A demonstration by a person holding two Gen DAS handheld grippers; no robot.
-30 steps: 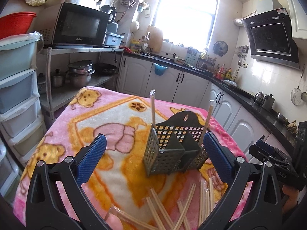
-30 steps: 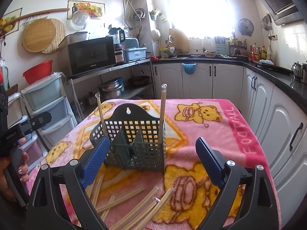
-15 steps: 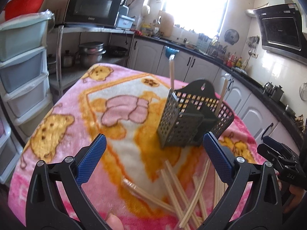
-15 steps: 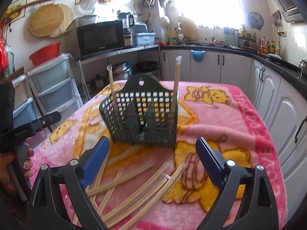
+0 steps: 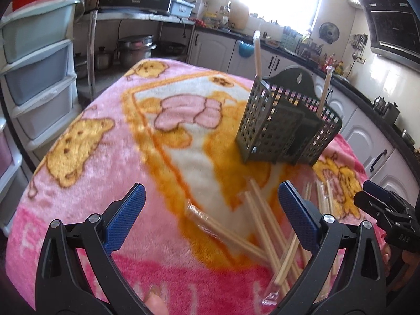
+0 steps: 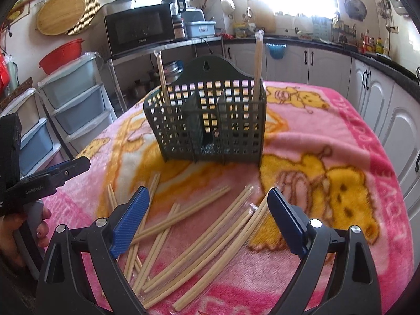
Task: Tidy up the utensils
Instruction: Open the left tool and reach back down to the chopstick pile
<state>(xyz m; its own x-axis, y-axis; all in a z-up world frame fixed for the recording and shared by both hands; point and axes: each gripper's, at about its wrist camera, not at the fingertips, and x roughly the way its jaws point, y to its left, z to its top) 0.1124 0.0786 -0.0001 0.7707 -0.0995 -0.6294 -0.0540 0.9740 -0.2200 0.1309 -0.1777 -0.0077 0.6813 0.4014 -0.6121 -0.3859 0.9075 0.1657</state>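
Both grippers, left (image 5: 211,215) and right (image 6: 207,219), hang with fingers released; the chopsticks (image 6: 199,239) look light, stiff, slippery: grasp mid-length.

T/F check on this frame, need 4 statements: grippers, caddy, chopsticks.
1. Both grippers are open and empty. True: left gripper and right gripper hold nothing.
2. The utensil caddy lies on its side. False: it stands upright on the pink blanket.
3. Two wrapped chopstick pairs stand in the caddy. True.
4. All chopsticks are already in the caddy. False: many loose chopsticks lie on the blanket in front of it.
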